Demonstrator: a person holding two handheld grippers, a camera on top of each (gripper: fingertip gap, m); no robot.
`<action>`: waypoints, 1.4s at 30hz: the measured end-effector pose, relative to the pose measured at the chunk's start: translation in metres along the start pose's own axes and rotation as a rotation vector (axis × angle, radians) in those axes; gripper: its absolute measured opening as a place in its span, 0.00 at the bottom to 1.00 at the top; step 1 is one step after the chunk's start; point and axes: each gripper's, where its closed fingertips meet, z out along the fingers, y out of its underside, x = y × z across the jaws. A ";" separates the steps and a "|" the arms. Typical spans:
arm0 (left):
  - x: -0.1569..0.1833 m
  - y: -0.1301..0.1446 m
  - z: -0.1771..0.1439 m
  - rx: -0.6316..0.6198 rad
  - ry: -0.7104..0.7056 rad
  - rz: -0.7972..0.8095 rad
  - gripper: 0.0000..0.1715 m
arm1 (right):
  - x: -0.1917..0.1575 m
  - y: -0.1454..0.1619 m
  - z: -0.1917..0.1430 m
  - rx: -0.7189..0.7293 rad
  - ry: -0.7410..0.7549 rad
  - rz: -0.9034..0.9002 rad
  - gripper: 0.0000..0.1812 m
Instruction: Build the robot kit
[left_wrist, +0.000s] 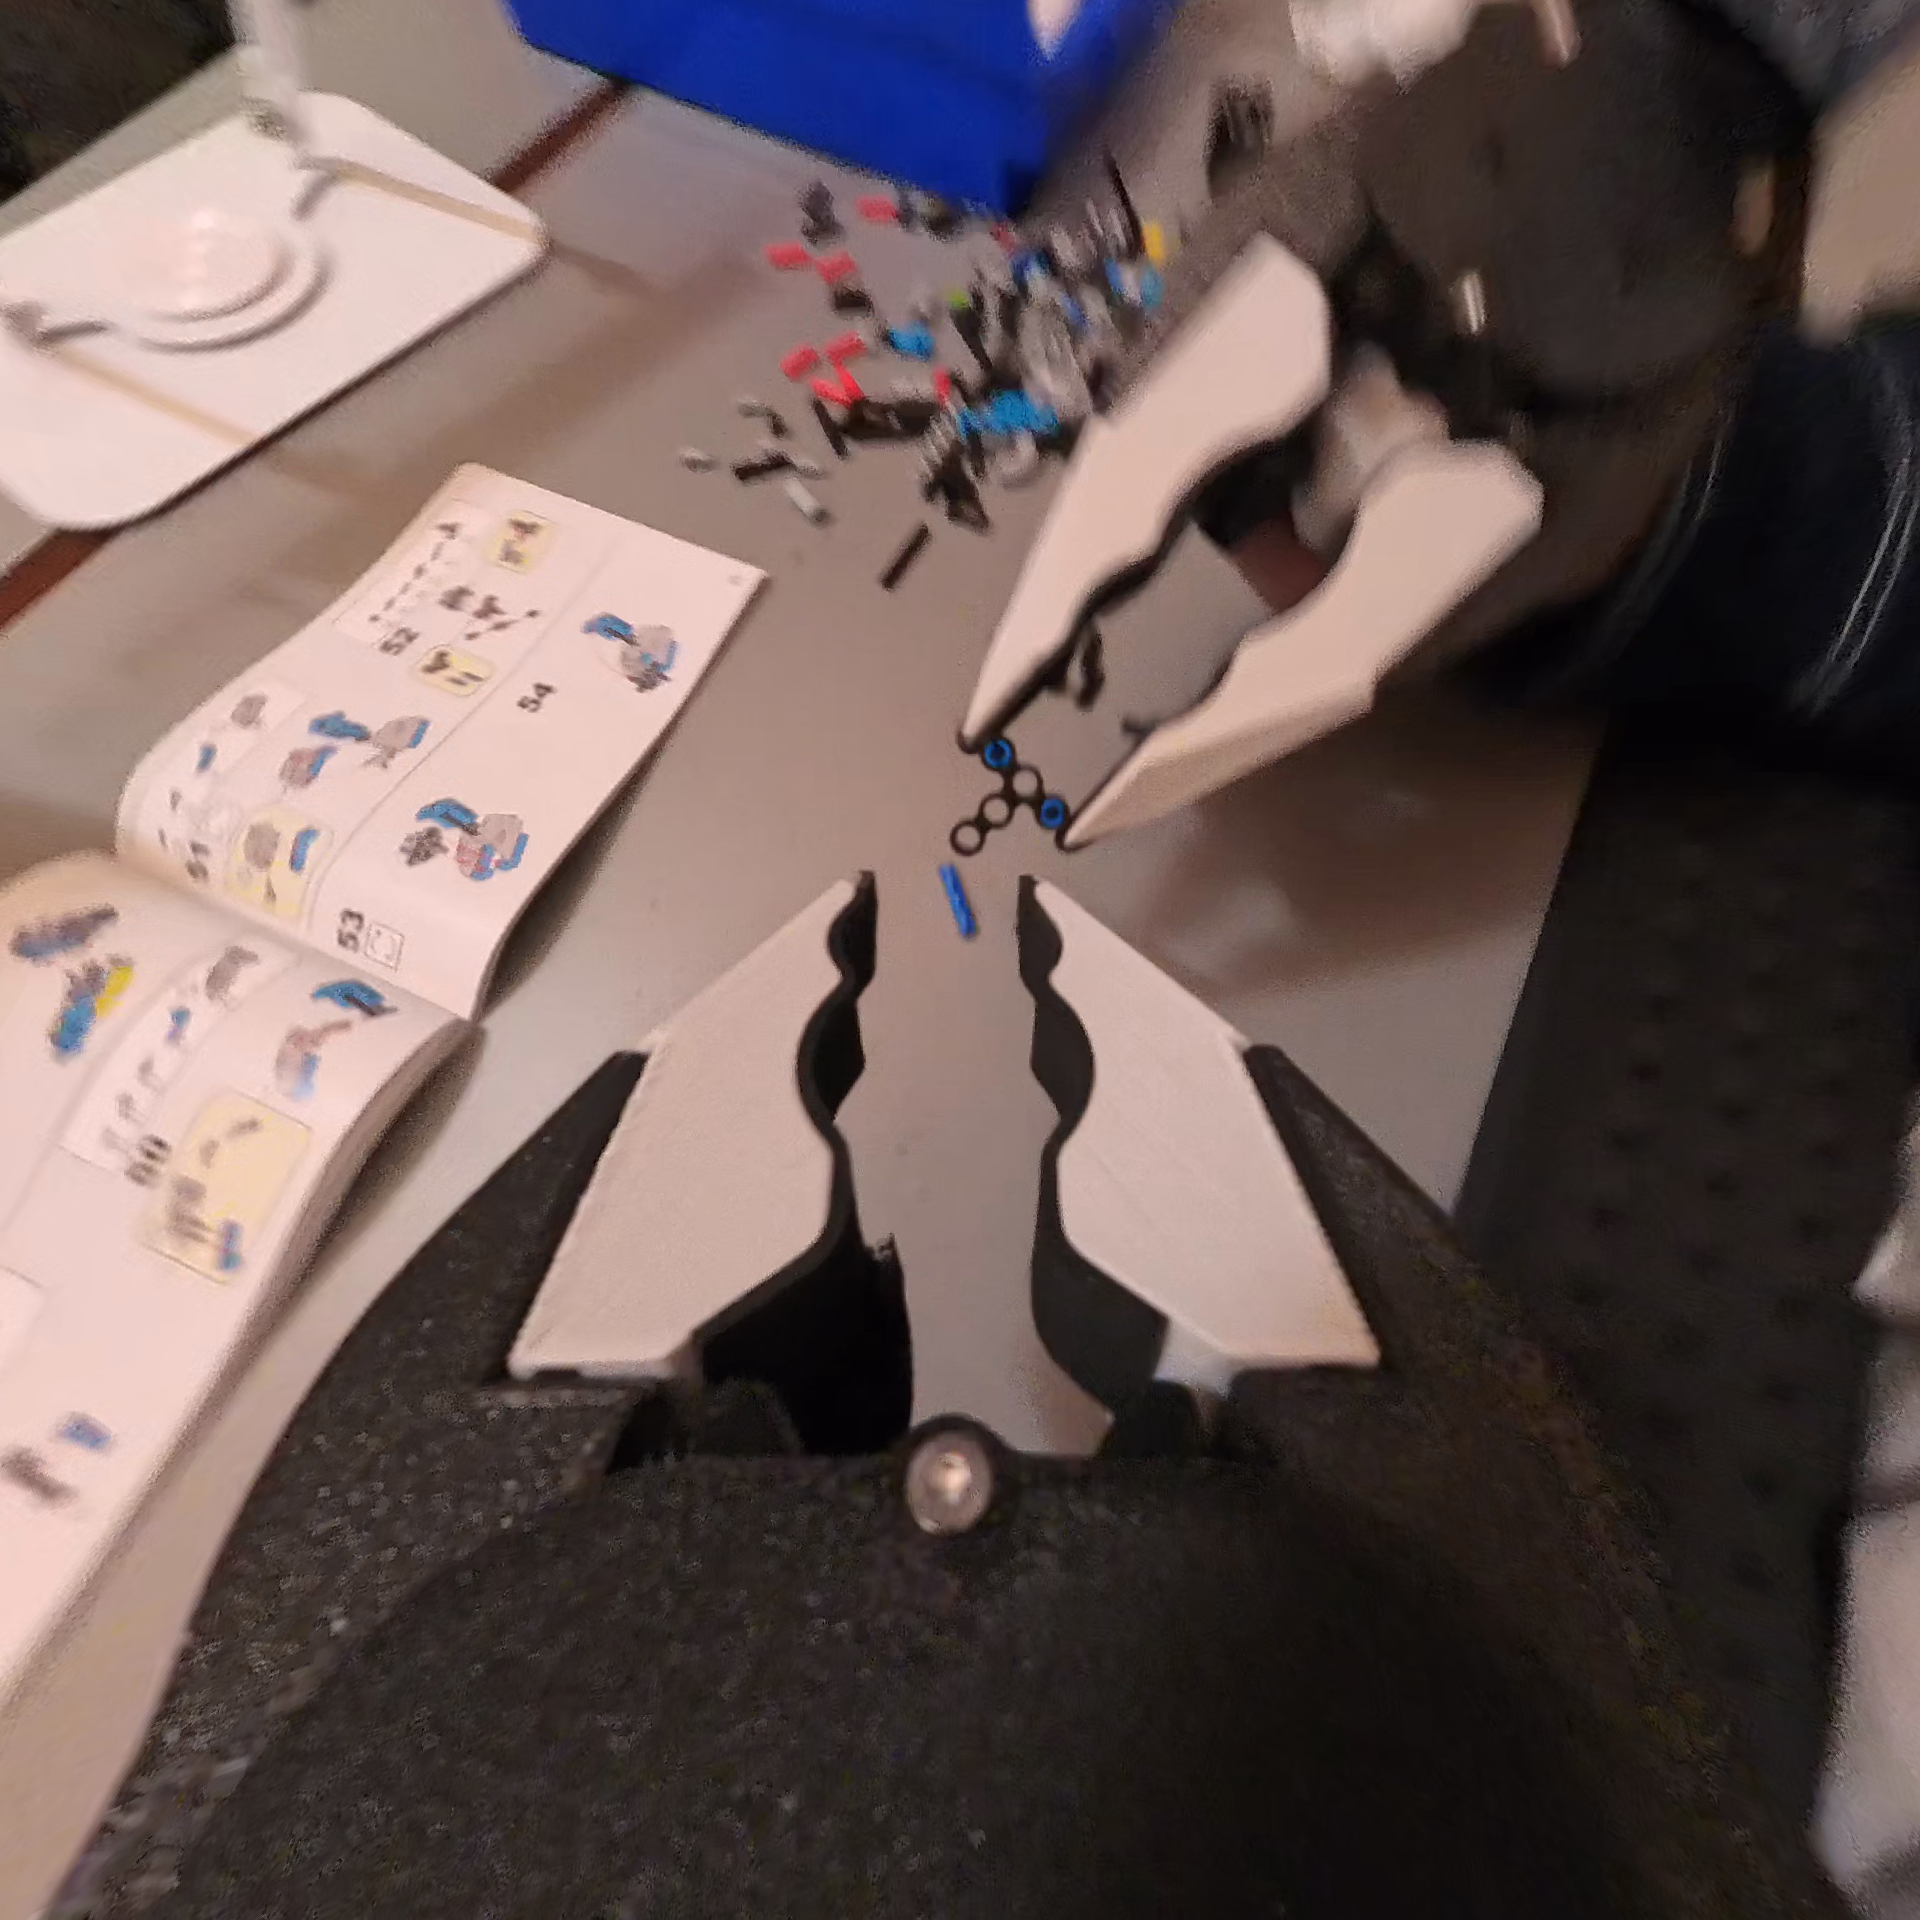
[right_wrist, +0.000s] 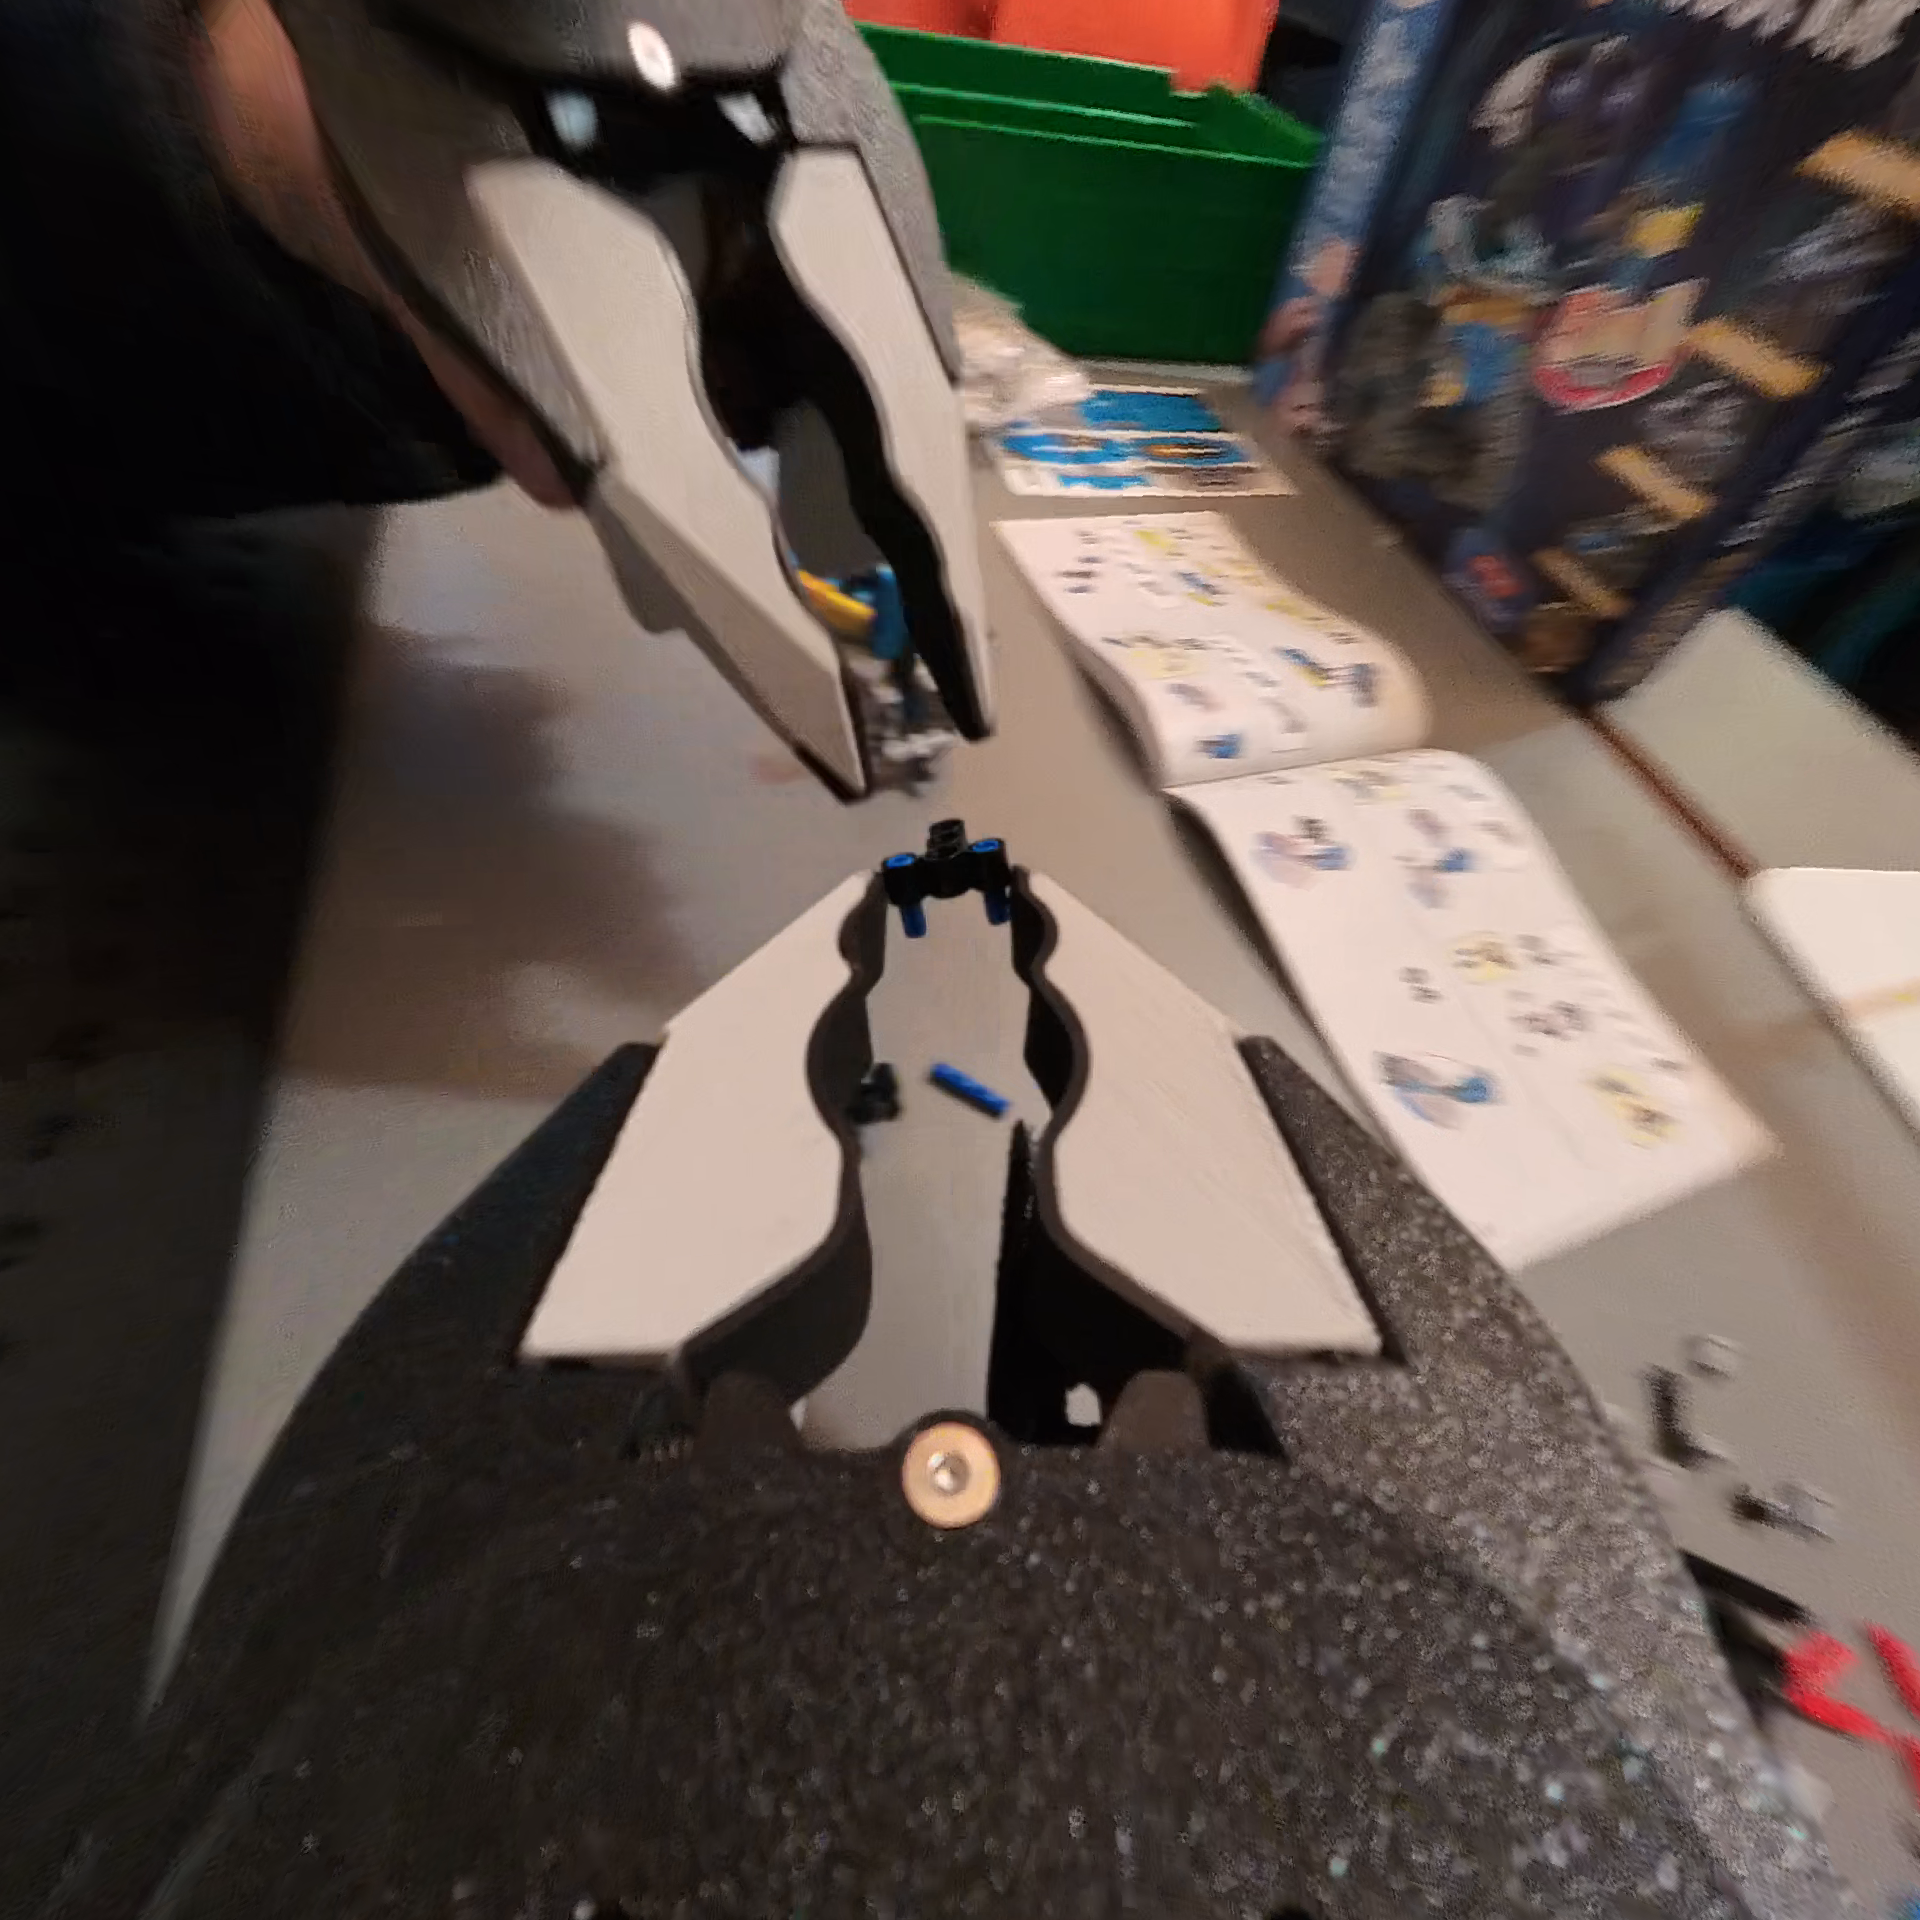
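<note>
My right gripper (right_wrist: 948, 883) is shut on a small black beam piece with blue pins (right_wrist: 943, 864), held by its two ends just above the grey table (right_wrist: 499, 644). In the left wrist view the same piece (left_wrist: 1013, 795) sits between the right gripper's tips (left_wrist: 1023, 784). My left gripper (left_wrist: 945, 888) is open and empty, tips facing that piece a short way off. A loose blue pin (left_wrist: 958, 902) lies on the table between the left tips; it also shows in the right wrist view (right_wrist: 968, 1089), beside a small black part (right_wrist: 876, 1096).
An open instruction booklet (left_wrist: 416, 779) lies to the left. A pile of loose small parts (left_wrist: 966, 343) and a blue box (left_wrist: 831, 83) are behind. A white tray (left_wrist: 229, 301), green bin (right_wrist: 1091, 229) and printed box (right_wrist: 1610, 312) stand around. The table edge (left_wrist: 1507, 1039) drops to dark carpet. My left and right fingertips are right by each other.
</note>
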 end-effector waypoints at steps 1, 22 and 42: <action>-0.003 -0.009 -0.003 0.066 -0.002 -0.118 0.16 | 0.006 0.000 -0.001 -0.015 0.066 -0.049 0.13; -0.005 0.040 0.010 -0.236 -0.044 0.124 0.14 | 0.040 0.000 -0.015 0.093 0.133 0.271 0.28; 0.031 0.095 0.028 -0.547 0.305 0.643 0.14 | 0.078 0.039 -0.026 0.037 0.213 0.515 0.21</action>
